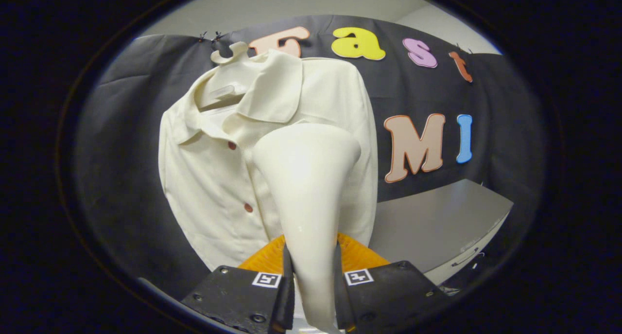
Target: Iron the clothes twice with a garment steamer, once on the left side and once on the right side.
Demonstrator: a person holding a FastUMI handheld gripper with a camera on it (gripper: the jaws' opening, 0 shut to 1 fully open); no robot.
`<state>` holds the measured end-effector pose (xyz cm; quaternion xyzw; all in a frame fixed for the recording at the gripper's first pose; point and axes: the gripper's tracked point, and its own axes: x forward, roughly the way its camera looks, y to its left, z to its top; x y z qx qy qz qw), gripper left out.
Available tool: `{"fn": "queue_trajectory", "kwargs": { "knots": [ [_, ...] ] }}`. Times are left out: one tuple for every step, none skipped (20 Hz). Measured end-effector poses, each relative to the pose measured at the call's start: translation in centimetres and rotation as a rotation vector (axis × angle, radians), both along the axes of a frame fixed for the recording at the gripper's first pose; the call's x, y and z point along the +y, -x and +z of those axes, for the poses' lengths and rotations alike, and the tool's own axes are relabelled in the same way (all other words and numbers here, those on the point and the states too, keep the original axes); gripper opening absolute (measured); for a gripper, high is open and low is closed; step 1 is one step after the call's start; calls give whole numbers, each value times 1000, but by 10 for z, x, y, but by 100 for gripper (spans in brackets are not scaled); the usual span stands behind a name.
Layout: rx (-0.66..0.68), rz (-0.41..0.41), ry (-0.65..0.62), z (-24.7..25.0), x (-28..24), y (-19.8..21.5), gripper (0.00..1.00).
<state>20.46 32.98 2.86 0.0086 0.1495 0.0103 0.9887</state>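
So we've got the gripper point(311, 280) clamped on the steamer point(306, 188) handle, head up by the cream shirt point(214, 178) on its hanger point(228, 54). Risk imo: handle's smooth & tapered, could twist mid-stroke.

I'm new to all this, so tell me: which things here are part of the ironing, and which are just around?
In the job:
- steamer, gripped by the tongs
- cream shirt
- hanger holding it

Just around:
- grey table
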Motion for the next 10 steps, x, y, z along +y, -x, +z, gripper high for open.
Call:
{"fn": "queue_trajectory", "kwargs": {
  "knots": [
    [13,-1,-2,0,0,-5,33],
    [13,0,-1,0,0,-8,33],
    [6,0,5,0,0,-9,33],
    [9,-2,13,-3,-1,-8,33],
    [9,-5,18,-5,-2,-9,33],
    [5,-8,26,-6,-3,-12,33],
    [2,-8,38,-7,-3,-14,33],
    [8,-7,48,-12,-3,-13,33],
    [20,-5,54,-16,-3,-12,33],
    [28,-6,56,-20,-4,-12,33]
  ]
}}
